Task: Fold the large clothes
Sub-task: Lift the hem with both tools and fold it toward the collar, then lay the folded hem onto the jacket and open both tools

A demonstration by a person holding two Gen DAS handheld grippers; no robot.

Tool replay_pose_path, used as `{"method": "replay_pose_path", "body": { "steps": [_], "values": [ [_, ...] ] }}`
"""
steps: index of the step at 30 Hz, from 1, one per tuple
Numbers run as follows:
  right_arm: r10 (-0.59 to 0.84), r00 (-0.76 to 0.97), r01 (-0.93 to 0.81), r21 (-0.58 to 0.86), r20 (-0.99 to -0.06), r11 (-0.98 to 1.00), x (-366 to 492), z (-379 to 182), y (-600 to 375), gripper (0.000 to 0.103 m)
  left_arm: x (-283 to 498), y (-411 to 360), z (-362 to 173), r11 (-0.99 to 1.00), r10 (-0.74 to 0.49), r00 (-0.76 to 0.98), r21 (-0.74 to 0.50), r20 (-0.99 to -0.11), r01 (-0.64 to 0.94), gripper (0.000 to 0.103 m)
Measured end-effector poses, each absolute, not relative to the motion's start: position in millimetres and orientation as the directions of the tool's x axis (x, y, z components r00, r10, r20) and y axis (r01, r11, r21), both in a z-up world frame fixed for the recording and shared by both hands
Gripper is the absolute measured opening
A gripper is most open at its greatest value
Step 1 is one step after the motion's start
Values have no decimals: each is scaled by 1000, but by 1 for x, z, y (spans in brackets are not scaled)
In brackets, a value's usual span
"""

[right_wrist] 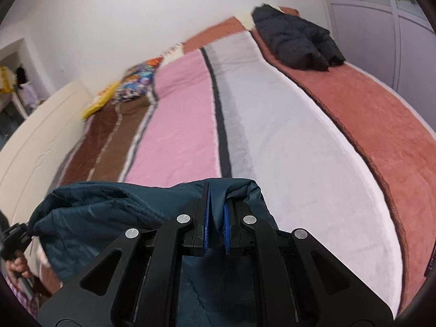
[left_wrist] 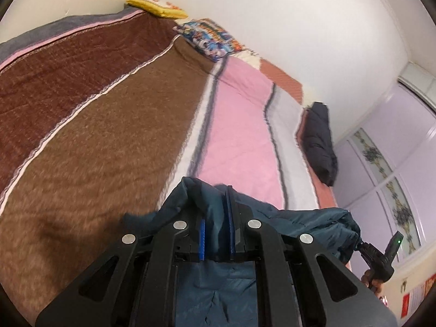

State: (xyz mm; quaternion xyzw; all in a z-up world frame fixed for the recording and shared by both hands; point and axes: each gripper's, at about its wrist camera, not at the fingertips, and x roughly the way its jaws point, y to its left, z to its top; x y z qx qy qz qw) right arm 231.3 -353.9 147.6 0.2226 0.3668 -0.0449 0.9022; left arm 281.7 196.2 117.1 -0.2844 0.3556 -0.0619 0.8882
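Note:
A dark teal padded garment [left_wrist: 218,280] hangs between both grippers above the striped bed. My left gripper [left_wrist: 216,204] is shut on a fold of its edge, the blue pads pinching the fabric. In the right wrist view my right gripper [right_wrist: 216,199] is shut on another fold of the same teal garment [right_wrist: 103,218]. The cloth stretches sideways from each gripper toward the other one. The other gripper [left_wrist: 381,256] shows at the right edge of the left wrist view, held by a hand, with the cloth's far end bunched at it.
The bed's blanket [right_wrist: 286,141] has brown, pink, white and rust stripes. A folded black puffer jacket [right_wrist: 297,41] lies at its far edge near the lilac wardrobe doors [left_wrist: 395,150]. A colourful pillow [left_wrist: 209,38] and a yellow pillow [left_wrist: 158,6] lie by the wall.

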Motion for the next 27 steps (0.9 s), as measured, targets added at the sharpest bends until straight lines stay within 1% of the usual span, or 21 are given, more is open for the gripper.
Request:
{"method": "replay_pose_path", "body": {
  "steps": [6, 9, 14, 16, 18, 21, 24, 25, 27],
  "values": [
    [38, 662, 321, 329, -749, 888, 296, 96, -359, 9, 343, 190, 77, 833, -270, 710, -528, -650, -167, 12],
    [28, 633, 346, 316, -774, 883, 318, 69, -362, 9, 367, 190, 51, 844, -241, 683, -497, -689, -203, 12],
    [18, 582, 387, 296, -813, 873, 339, 26, -361, 9, 391, 190, 6, 835, -213, 630, -474, -747, -280, 12],
    [8, 567, 398, 282, -824, 873, 342, 15, -360, 9, 396, 190, -3, 833, -204, 617, -466, -760, -298, 16],
    [14, 548, 404, 279, -836, 871, 344, 3, -360, 9, 400, 188, -12, 834, -204, 597, -457, -776, -309, 17],
    [62, 532, 410, 321, -844, 854, 345, -4, -366, 12, 403, 191, -10, 820, -235, 581, -480, -779, -312, 21],
    [155, 558, 411, 434, -816, 802, 340, 6, -383, 17, 400, 200, 6, 787, -292, 618, -550, -730, -279, 31],
    [184, 568, 413, 471, -802, 779, 339, 9, -388, 20, 399, 201, 10, 775, -306, 627, -570, -716, -272, 34],
    [266, 597, 409, 572, -757, 711, 333, 15, -400, 28, 392, 207, 21, 729, -358, 653, -637, -667, -251, 39]
  ]
}}
